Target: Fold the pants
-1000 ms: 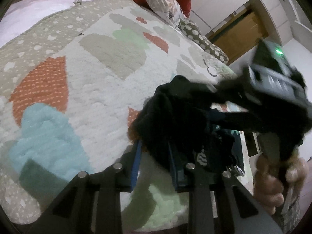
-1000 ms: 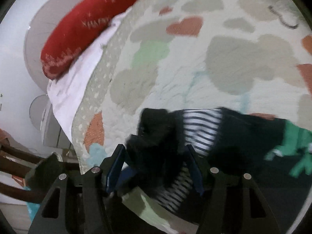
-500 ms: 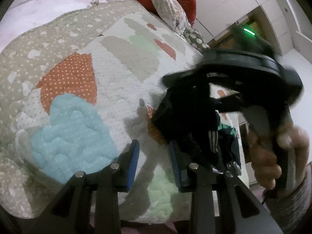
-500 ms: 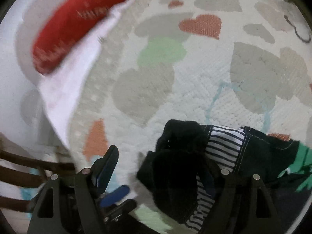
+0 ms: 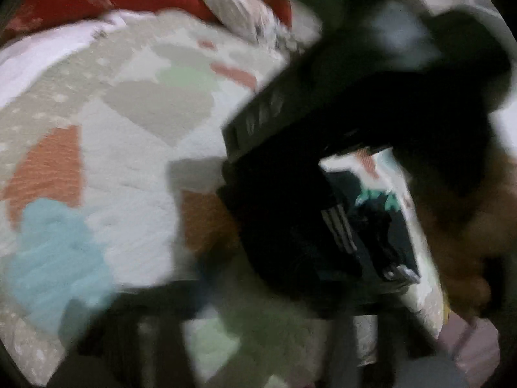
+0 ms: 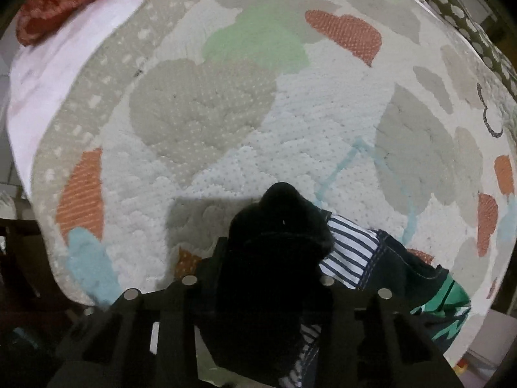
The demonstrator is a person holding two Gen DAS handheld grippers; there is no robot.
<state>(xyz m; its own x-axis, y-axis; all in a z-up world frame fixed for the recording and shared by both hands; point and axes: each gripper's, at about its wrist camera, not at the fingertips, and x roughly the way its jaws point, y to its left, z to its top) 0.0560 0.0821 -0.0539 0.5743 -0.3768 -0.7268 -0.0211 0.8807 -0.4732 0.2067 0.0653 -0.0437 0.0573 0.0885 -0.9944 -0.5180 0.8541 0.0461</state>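
The right gripper (image 6: 274,278) is pinching a bunch of the dark pants (image 6: 278,226) over the quilt (image 6: 206,110); it should be lowering them flat. The left gripper is too blurred to tell.

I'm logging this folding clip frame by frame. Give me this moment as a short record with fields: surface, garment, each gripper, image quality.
surface: patterned quilt on a bed
garment: dark pants with a striped lining, bunched near the quilt's near edge
right gripper: dark cloth bunched between its fingers, apparently gripped
left gripper: heavily blurred, state unreadable
other items: red pillow at the far edge
image quality: left wrist view motion-blurred, right wrist view sharp
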